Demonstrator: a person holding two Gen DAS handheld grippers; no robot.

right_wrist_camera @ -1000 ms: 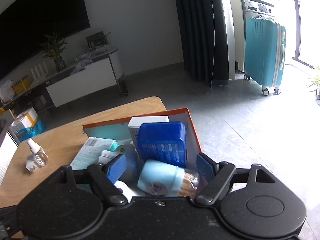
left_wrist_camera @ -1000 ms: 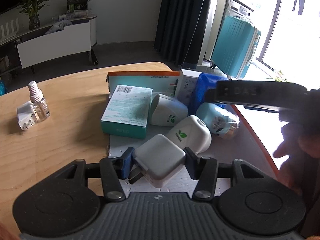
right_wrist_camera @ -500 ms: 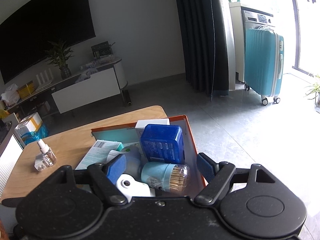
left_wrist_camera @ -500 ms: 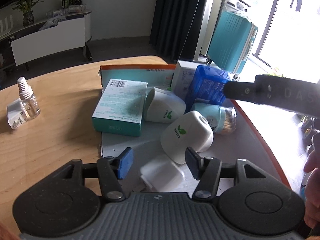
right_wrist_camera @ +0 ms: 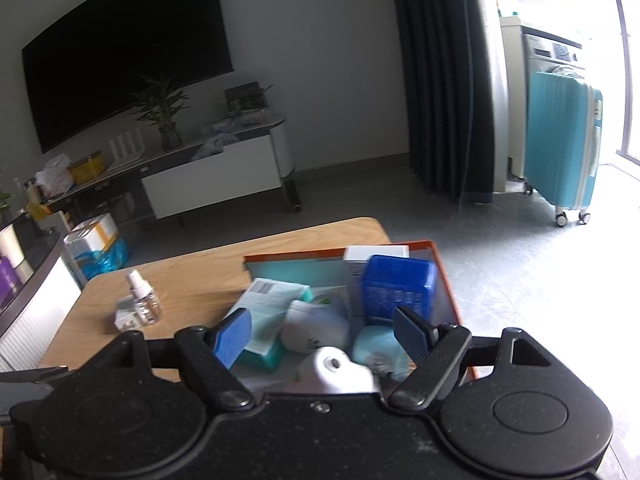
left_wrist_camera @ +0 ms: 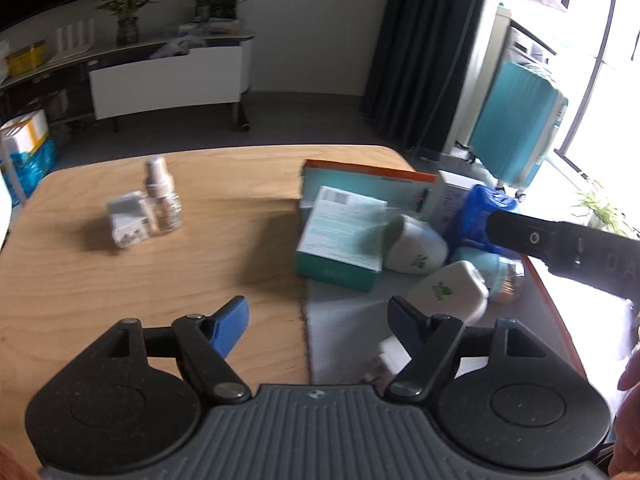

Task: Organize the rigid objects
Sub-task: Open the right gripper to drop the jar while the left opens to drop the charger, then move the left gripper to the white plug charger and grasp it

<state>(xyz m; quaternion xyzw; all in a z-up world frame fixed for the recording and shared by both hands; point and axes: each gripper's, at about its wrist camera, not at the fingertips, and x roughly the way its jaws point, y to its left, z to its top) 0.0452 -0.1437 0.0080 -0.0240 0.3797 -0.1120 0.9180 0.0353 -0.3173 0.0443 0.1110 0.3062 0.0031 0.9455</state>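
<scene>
left claw [left_wrist_camera: 316, 320]: jaws opening, nothing between them
right claw [right_wrist_camera: 322, 330]: jaws apart, empty
tray [right_wrist_camera: 448, 280]: on table [left_wrist_camera: 120, 280]

The left gripper [left_wrist_camera: 316, 322] is showing a ribbed grey body, flanked by two round black speckled housings with a raised disc on each. Black linkage arms, pinned with silver screws, are carrying its fingers: one is wearing a bright blue pad [left_wrist_camera: 229, 326], the other is looking black from the side. The right gripper [right_wrist_camera: 322, 330] is showing the same build in speckled black, with a blue pad [right_wrist_camera: 234, 335] and a dark ribbed pad. Its long black handle is bearing pale letters.
</scene>
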